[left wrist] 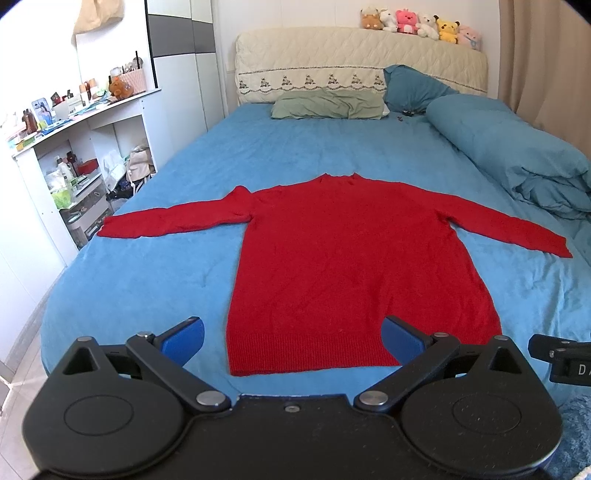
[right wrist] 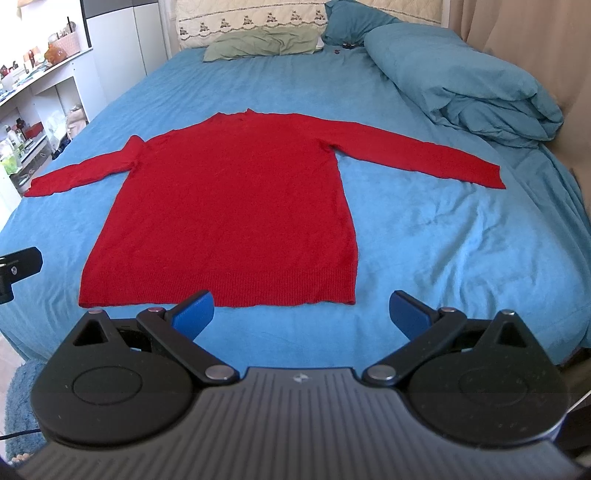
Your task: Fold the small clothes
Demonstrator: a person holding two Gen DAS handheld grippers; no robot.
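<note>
A red long-sleeved sweater (left wrist: 343, 258) lies flat on the blue bed sheet (left wrist: 155, 280), both sleeves spread out sideways, hem towards me. It also shows in the right wrist view (right wrist: 236, 206). My left gripper (left wrist: 293, 338) is open and empty, held just above the hem near the bed's front edge. My right gripper (right wrist: 303, 314) is open and empty, in front of the hem's right part. The right gripper's body shows at the edge of the left wrist view (left wrist: 561, 356), and the left gripper's body at the left edge of the right wrist view (right wrist: 16, 267).
A rolled blue duvet (left wrist: 517, 155) lies along the bed's right side. A green pillow (left wrist: 328, 105) and a blue pillow (left wrist: 410, 86) lie at the headboard, with plush toys (left wrist: 421, 24) on top. White cluttered shelves (left wrist: 74, 147) stand left of the bed.
</note>
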